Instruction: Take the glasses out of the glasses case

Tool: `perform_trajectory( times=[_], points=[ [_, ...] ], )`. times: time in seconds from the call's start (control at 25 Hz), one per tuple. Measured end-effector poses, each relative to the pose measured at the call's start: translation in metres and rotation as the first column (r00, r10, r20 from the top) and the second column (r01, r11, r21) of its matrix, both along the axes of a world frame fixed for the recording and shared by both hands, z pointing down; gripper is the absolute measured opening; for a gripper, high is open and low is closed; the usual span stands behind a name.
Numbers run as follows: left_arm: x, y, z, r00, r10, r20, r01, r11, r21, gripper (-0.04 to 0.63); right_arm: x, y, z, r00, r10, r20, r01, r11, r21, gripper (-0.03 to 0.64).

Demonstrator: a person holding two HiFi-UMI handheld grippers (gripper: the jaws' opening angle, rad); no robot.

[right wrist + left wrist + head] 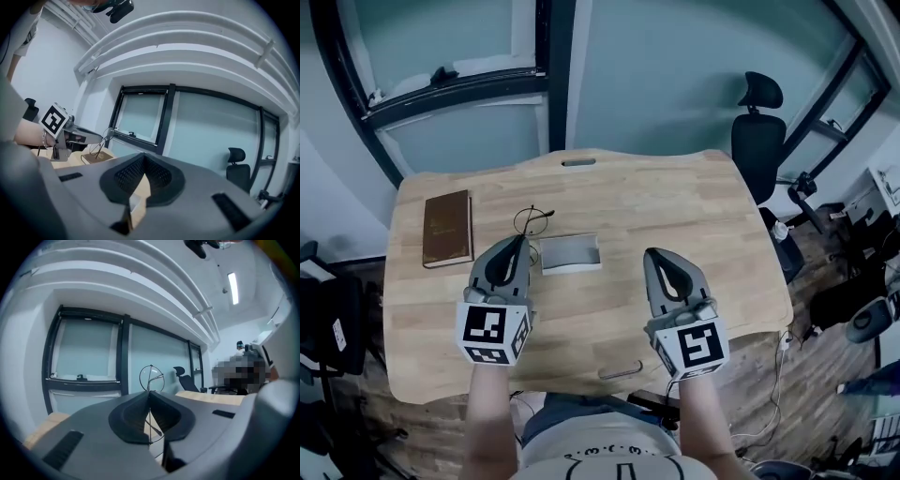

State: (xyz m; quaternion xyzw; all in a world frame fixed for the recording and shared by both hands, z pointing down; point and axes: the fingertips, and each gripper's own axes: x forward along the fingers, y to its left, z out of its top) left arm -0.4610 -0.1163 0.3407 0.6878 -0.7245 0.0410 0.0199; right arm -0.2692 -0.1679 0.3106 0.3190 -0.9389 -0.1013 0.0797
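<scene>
Left claw (149, 394): clenched on the glasses (151, 378). My two dark ribbed pads meet on the thin wire of the frame.
Glasses: round lenses in fine dark metal wire, with slim straight temples. One lens ring stands out past my left tips and the rest of the wire runs back between the pads.
Where the glasses are: out of the glasses case (570, 253), held just beyond its far-left corner as seen from the head view.
Glasses case: a shallow rectangular box, pale grey, with its top open. I take it for the case, though the head view shows it too small to be sure. It sits on the table between my two claws.
Right claw (144, 155): clenched with nothing in it. The mesh-textured pads touch at the tips, and only bare wood shows through the gap behind them.
Table (694, 206): light wood in long glued strips, with rounded corners and an oval slot near the far edge.
Brown book (447, 228): flat, with a hard cover that looks like leather. It lies on the left of the table, well apart from the case.
Office chair (759, 122): black, with a headrest, past the table's far-right corner.
</scene>
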Motion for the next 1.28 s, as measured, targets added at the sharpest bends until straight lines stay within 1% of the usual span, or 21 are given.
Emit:
perform_trajectory(
  times=[0.12, 0.2, 0.36, 0.48, 0.6, 0.8, 1.28],
  points=[
    [0.012, 0.021, -0.026, 0.998, -0.057, 0.0, 0.057, 0.995, 0.083, 0.021, 0.013, 0.011, -0.017, 1.0, -0.007, 0.024, 0.007, 1.0, 0.018, 0.009],
    [0.023, 0.033, -0.043, 0.997, -0.078, 0.013, 0.076, 0.989, 0.13, 0.021, 0.02, 0.017, -0.028, 0.999, -0.017, 0.041, 0.016, 0.999, 0.038, 0.009],
    [0.045, 0.057, -0.071, 0.992, -0.114, 0.044, 0.103, 0.974, 0.2, 0.02, 0.036, 0.033, -0.046, 0.996, -0.051, 0.067, 0.046, 0.996, 0.076, 0.009],
    [0.057, 0.071, -0.092, 0.987, -0.141, 0.075, 0.119, 0.964, 0.239, 0.02, 0.045, 0.042, -0.062, 0.993, -0.067, 0.095, 0.057, 0.993, 0.101, 0.009],
    [0.068, 0.085, -0.108, 0.984, -0.152, 0.094, 0.123, 0.956, 0.265, 0.021, 0.049, 0.053, -0.072, 0.99, -0.084, 0.114, 0.071, 0.991, 0.116, 0.009],
    [0.083, 0.102, -0.118, 0.977, -0.168, 0.132, 0.124, 0.949, 0.29, 0.021, 0.057, 0.068, -0.077, 0.986, -0.093, 0.136, 0.077, 0.99, 0.117, 0.009],
    [0.096, 0.112, -0.134, 0.975, -0.161, 0.15, 0.103, 0.937, 0.333, 0.021, 0.066, 0.077, -0.091, 0.985, -0.075, 0.158, 0.052, 0.988, 0.145, 0.009]
  ],
)
